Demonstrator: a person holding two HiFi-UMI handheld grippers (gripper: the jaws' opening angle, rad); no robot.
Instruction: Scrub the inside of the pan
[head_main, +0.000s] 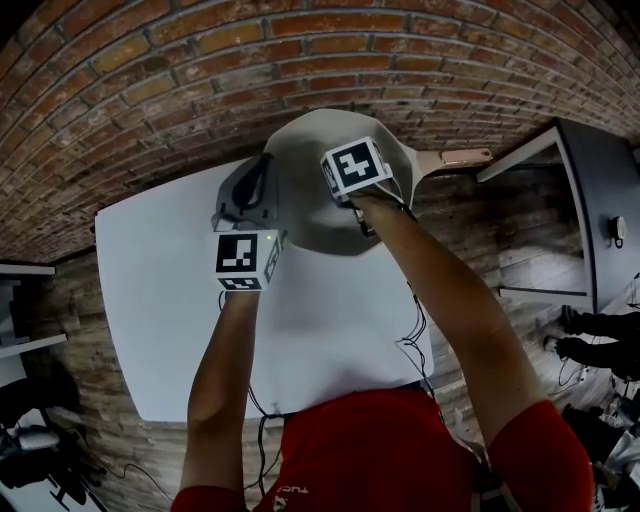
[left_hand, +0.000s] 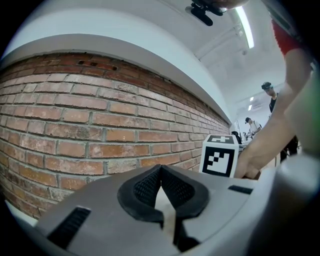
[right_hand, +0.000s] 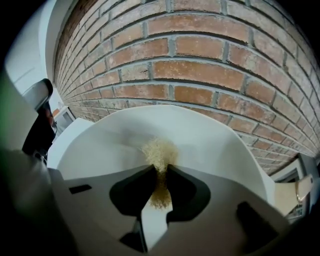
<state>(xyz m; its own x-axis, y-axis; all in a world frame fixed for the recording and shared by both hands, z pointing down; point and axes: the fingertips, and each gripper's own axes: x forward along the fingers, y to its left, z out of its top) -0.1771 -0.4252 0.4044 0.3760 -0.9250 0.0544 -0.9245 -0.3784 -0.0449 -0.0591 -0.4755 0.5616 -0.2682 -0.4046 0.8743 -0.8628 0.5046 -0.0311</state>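
A white table (head_main: 150, 300) is seen near a red brick wall (head_main: 300, 60). A wooden floor (head_main: 480, 220) is shown beneath, and a dark desk (head_main: 605, 180) is placed at the right.

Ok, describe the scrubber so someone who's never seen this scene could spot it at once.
At the white table's far edge by the brick wall is a pale pan. Inside it, pinched in the right gripper, is the scrubber: a small fuzzy yellow-brown tuft, the only fibrous thing against the pan's smooth interior.
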